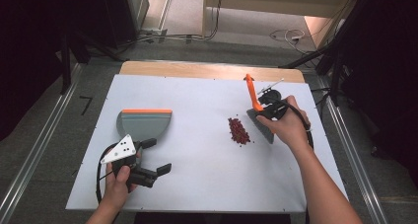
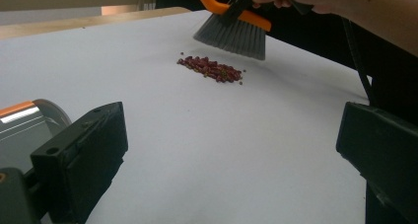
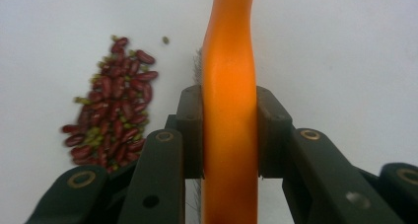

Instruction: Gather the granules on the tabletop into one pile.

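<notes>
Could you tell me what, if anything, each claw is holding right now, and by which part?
The right claw grips the brush by its orange handle. The left claw stands open, holding nothing.

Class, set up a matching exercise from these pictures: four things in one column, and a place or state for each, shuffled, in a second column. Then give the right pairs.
Things
1. brush
2. beans
3. dustpan
4. left gripper

Places or states
A. lying in a small heap on the white table
B. jaws open, nothing between them
C. clamped by its orange handle in the right gripper
D. resting flat on the table, close by the left gripper

Pairs: 1-C, 2-A, 3-D, 4-B
</notes>
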Demonstrator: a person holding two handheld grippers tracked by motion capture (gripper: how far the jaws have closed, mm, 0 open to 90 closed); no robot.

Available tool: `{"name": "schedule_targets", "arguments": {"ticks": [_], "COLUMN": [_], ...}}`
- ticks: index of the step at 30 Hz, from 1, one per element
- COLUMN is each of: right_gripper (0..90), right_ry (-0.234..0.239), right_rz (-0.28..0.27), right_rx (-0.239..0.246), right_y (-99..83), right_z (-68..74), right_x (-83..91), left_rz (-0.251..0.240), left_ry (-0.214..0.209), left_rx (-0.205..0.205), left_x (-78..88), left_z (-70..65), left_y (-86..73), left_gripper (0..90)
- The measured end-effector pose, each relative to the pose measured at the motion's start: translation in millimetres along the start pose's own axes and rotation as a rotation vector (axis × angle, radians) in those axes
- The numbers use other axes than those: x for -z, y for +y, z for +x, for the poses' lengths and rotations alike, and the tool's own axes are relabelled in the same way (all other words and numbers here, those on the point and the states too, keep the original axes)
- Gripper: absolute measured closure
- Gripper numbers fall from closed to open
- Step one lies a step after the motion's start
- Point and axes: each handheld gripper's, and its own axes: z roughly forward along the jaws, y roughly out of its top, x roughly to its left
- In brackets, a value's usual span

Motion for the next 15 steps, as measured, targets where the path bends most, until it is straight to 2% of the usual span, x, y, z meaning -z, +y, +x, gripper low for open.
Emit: {"name": "schedule_targets", "arguments": {"ticks": [2,5,8,11,15], "right_gripper": [68.2,68.6,68.7,68.6,68.6], "right_ry": [-0.031,-0.026,-0.032,0.014,-0.030], "right_rz": [0.007,-0.003,0.004,-0.003,-0.058], "right_rx": [0.001,-0.021,0.017,0.013,0.046], "right_y": [0.1,0.5,0.9,3.8,11.6], "right_z": [7.6,20.8,34.7,35.4,32.3], "right_x": [-8.4,-8.9,-7.3,-2.5,1.4], "left_rz": [0.001,-0.001,0.001,0.000,-0.003], "left_ry": [-0.001,0.001,-0.003,-0.002,0.000], "left_rx": [0.001,0.000,0.000,-0.001,0.000], "left_x": [0.3,0.8,0.3,0.5,1.2], "left_z": [-0.2,0.7,0.3,-0.6,0.2], "left_y": [-0.1,-0.1,-0.2,0.0,0.3], "left_gripper": [0.1,0.1,0.2,0.1,0.1]}}
